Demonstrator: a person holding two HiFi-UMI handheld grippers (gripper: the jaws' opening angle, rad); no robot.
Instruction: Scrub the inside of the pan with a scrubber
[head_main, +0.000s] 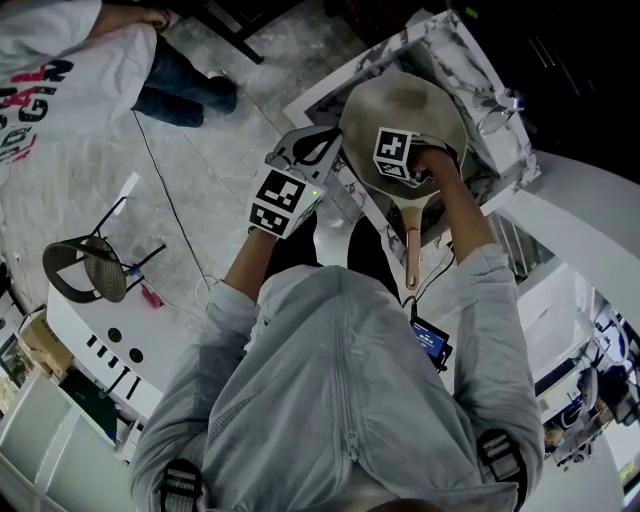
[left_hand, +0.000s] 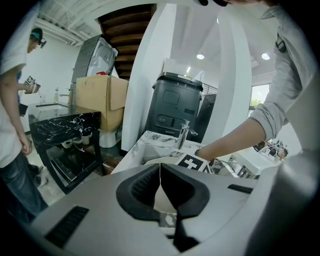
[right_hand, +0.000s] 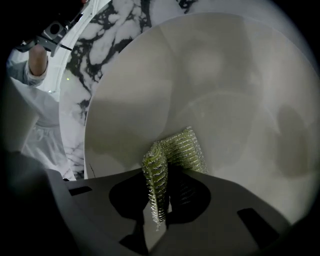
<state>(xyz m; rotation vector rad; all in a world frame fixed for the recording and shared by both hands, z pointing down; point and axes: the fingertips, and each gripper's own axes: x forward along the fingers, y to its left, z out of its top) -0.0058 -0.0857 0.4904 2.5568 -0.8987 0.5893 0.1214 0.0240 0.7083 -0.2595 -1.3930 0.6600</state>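
Note:
A cream pan (head_main: 398, 108) lies in the marble sink (head_main: 470, 55), its long handle (head_main: 412, 250) pointing back at me. My right gripper (head_main: 402, 168) is down inside the pan. In the right gripper view it (right_hand: 161, 200) is shut on a folded green-yellow mesh scrubber (right_hand: 172, 150), whose free end rests on the pan's inner floor (right_hand: 225, 90). My left gripper (head_main: 305, 148) hangs at the sink's left edge, beside the pan and apart from it. Its jaws (left_hand: 160, 175) are shut with nothing between them; the pan's rim (left_hand: 152, 161) shows just beyond.
A chrome faucet (left_hand: 184, 132) stands at the sink's back. Another person (head_main: 60, 60) stands on the floor to the left, near a dark chair (head_main: 90, 265). A black marble table (left_hand: 65, 125), a cardboard box (left_hand: 97, 97) and a black appliance (left_hand: 177, 105) stand beyond the sink.

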